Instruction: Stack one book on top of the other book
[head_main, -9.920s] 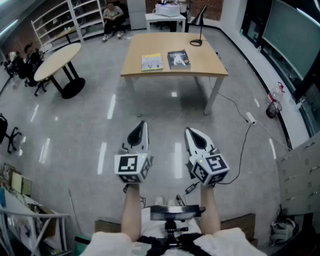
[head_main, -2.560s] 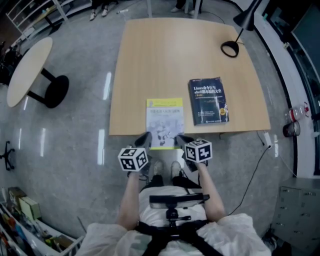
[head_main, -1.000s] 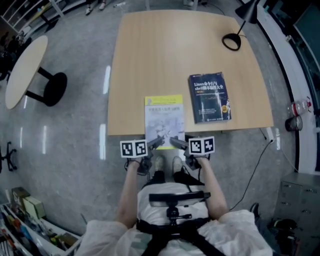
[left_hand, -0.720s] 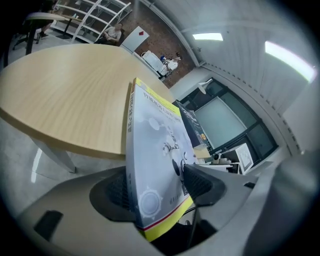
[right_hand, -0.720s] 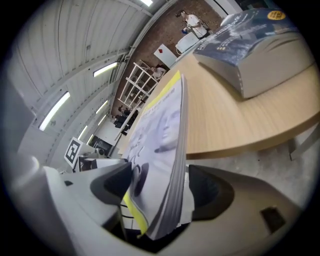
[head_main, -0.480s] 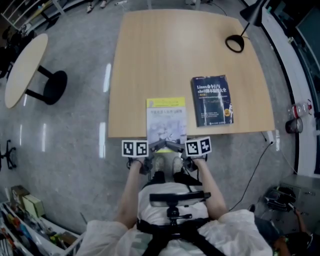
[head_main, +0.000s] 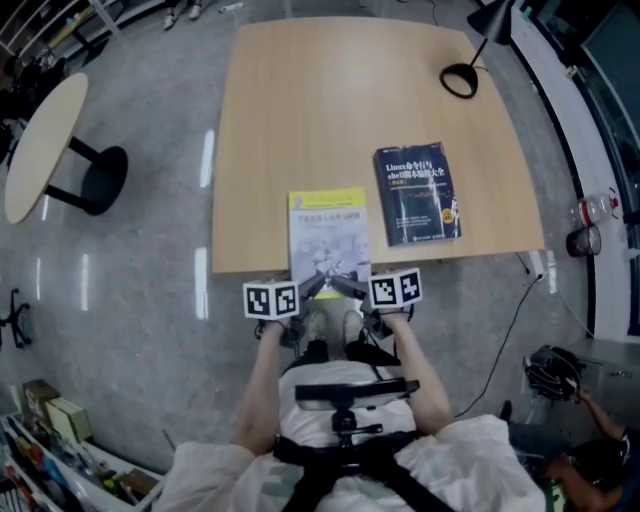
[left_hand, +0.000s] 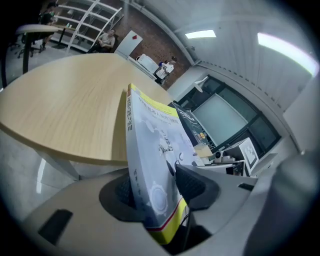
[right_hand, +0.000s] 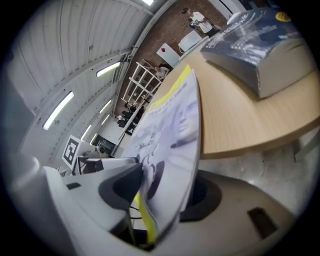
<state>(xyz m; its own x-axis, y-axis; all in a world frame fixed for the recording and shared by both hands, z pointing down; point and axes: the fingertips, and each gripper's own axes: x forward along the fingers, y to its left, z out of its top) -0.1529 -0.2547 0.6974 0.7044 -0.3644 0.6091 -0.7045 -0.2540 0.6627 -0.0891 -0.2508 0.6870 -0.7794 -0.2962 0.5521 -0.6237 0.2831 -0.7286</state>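
A yellow-and-white book (head_main: 328, 235) lies flat on the wooden table (head_main: 300, 120), its near end sticking out over the front edge. A dark blue book (head_main: 418, 195) lies flat to its right, apart from it. My left gripper (head_main: 316, 287) is at the pale book's near left corner and my right gripper (head_main: 340, 285) at its near right corner. Both pairs of jaws are closing. In the left gripper view the book (left_hand: 155, 150) stands between the pads, which touch cover and underside. In the right gripper view the book (right_hand: 170, 130) is clamped the same way.
A black desk lamp's round base (head_main: 459, 80) sits at the table's far right. A round side table (head_main: 40, 150) stands on the floor to the left. A bottle (head_main: 585, 215) and a cable lie on the floor to the right. A person (head_main: 590, 450) crouches at the lower right.
Both grippers have stayed at the pale book's near end, and their jaws now sit tighter against its corners. The books have not moved on the table.
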